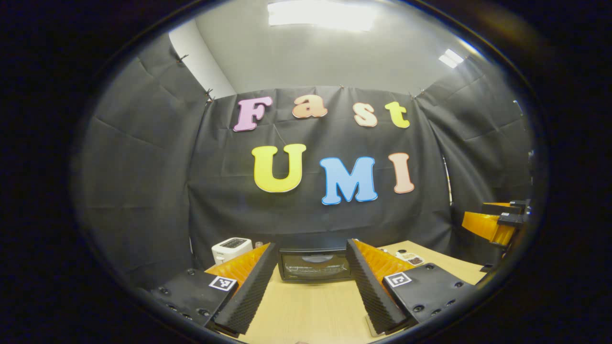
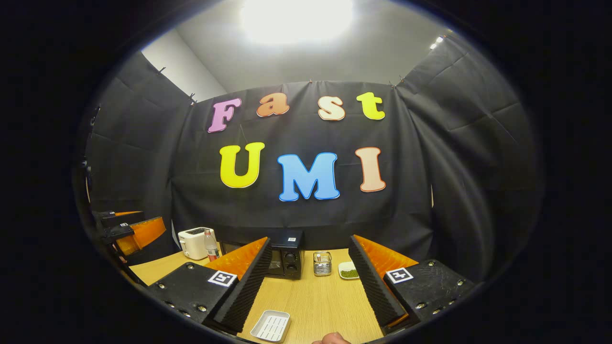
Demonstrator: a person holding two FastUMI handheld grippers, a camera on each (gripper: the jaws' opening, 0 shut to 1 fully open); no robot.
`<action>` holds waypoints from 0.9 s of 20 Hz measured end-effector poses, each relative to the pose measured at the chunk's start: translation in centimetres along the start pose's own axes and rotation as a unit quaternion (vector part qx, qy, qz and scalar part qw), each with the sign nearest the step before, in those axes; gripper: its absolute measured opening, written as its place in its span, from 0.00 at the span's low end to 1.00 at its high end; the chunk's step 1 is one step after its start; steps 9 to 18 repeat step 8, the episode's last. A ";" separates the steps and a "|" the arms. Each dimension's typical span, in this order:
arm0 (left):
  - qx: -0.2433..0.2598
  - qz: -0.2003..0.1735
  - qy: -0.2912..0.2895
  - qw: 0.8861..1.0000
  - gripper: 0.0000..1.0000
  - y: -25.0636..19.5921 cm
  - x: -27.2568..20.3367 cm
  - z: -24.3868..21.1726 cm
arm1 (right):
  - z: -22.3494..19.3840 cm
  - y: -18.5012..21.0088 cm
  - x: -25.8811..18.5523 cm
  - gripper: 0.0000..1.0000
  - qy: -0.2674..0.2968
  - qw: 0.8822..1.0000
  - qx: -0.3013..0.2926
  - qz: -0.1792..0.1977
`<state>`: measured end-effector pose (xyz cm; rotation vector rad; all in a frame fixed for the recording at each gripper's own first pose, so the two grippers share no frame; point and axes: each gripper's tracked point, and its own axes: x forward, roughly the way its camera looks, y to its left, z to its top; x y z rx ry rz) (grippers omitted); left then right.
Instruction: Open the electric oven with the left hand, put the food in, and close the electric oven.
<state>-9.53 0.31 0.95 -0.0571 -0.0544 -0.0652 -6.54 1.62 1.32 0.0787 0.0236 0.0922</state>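
The electric oven (image 1: 314, 265) stands door-closed at the table's (image 1: 311, 310) back edge, while left gripper (image 1: 311, 291) and right gripper (image 2: 311, 291) gape empty, fitting either an early or finished stage.

Electric oven (image 2: 282, 260) half-hidden behind a finger (image 2: 239, 274); bowl's (image 2: 350, 271) green contents too small to identify, at 6 o'clock.

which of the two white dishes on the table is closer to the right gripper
The ribbed rectangular white tray, lying just ahead of the right gripper. The small dish of green food sits farther back, beside the wire basket.
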 end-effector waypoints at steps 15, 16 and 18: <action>0.003 0.004 -0.003 1.000 1.00 0.1 -0.4 0.3 | 0.2 -0.1 0.1 0.98 -0.003 1.000 -0.007 0.002; 0.003 0.004 -0.003 1.000 1.00 0.1 -0.4 0.3 | 0.2 -0.1 0.1 0.98 -0.003 1.000 -0.007 0.002; 0.003 0.004 -0.003 1.000 1.00 0.1 -0.4 0.3 | 0.2 -0.1 0.1 0.98 -0.003 1.000 -0.007 0.002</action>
